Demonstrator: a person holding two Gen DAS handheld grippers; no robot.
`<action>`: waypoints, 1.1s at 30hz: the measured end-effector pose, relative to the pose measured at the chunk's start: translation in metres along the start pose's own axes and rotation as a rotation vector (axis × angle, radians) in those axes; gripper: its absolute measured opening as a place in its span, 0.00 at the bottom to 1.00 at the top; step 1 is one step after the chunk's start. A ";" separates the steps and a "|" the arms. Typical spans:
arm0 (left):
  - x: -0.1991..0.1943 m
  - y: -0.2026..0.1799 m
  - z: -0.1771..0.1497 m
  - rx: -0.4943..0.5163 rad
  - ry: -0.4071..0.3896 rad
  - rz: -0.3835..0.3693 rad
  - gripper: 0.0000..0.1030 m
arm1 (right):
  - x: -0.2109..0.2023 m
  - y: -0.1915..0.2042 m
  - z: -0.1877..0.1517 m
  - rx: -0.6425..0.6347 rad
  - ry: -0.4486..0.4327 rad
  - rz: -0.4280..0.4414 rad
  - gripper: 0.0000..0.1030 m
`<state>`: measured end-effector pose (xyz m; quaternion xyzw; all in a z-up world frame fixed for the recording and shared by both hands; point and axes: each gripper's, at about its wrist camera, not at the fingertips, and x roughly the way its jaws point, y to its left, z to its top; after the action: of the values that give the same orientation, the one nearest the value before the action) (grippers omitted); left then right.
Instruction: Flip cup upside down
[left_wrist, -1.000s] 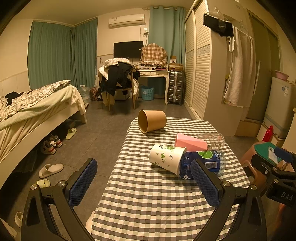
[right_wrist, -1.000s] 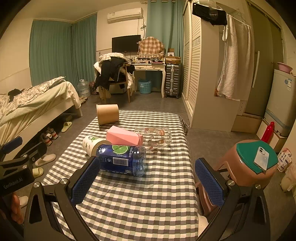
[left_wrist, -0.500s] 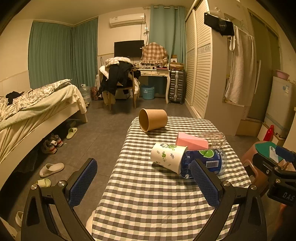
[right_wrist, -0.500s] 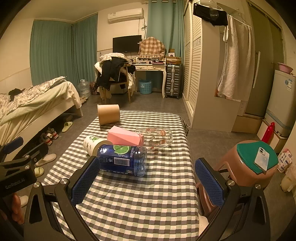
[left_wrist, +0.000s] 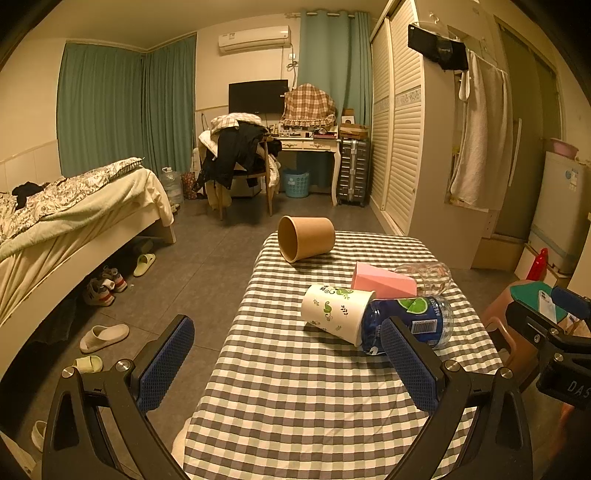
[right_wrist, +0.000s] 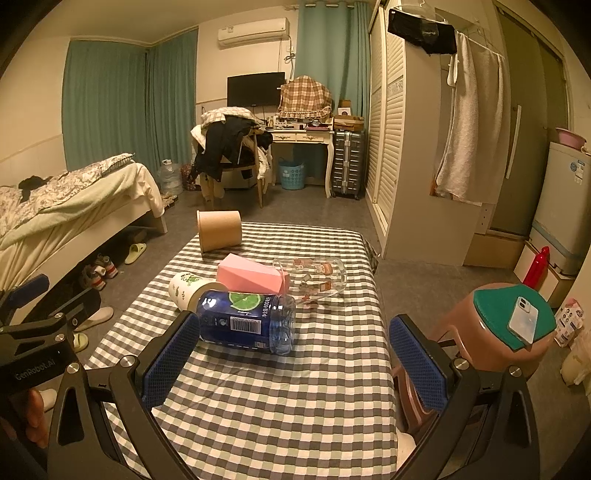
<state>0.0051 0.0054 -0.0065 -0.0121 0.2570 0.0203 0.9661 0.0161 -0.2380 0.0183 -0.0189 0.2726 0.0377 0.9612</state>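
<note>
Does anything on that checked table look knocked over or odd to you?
Yes, everything on it lies on its side: the brown cup at the far end, the white cup, a pink box, a glass and a blue bottle, the last four huddled together. I see no spill.

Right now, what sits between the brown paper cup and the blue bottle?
The pink box, lying on the checkered table between the brown paper cup and the blue bottle. The right wrist view shows it best; the box looks to be touching the bottle.
</note>
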 end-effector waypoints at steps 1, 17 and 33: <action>0.000 0.000 0.000 0.001 0.000 0.000 1.00 | 0.000 0.000 0.000 -0.001 -0.001 0.000 1.00; 0.001 0.007 -0.001 -0.009 0.014 0.001 1.00 | -0.004 -0.002 0.009 -0.020 -0.018 0.015 1.00; 0.048 0.053 0.034 -0.090 0.051 0.172 1.00 | 0.080 -0.005 0.165 -0.490 -0.013 0.366 1.00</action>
<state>0.0616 0.0612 -0.0015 -0.0337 0.2805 0.1141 0.9525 0.1704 -0.2290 0.1171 -0.2006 0.2481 0.2750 0.9070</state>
